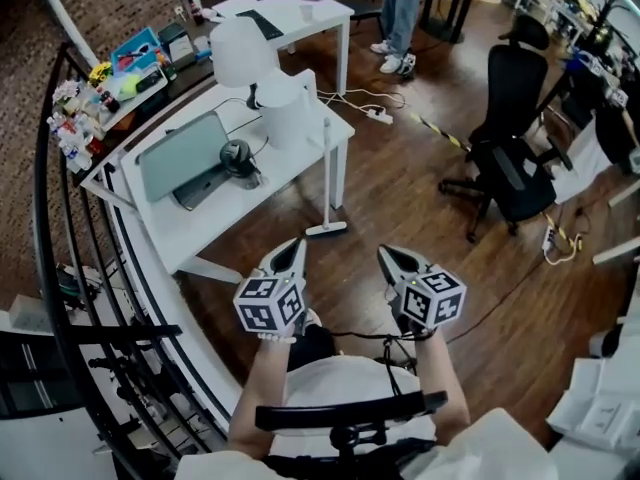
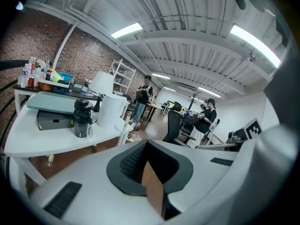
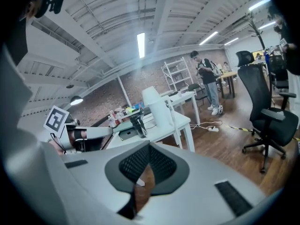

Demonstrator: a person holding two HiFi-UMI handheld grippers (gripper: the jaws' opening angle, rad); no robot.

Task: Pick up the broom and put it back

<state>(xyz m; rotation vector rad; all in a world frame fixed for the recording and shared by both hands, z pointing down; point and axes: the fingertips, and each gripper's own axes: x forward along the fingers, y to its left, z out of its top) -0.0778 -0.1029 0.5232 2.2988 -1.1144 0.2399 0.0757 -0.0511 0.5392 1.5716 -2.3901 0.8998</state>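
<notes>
A white broom stands upright against the right front corner of the white desk, its head on the wooden floor. My left gripper is held low, just left of and nearer than the broom head, its jaws shut on nothing. My right gripper is level with it, to the right of the broom head, also shut and empty. In the left gripper view the broom handle shows as a thin white stick at the desk corner, beyond the closed jaws. Neither gripper touches the broom.
The desk carries a grey laptop, a dark bottle and two tall white cylinders. A black office chair stands to the right, with a power strip and cables on the floor. A curved black railing runs along the left. A person stands far back.
</notes>
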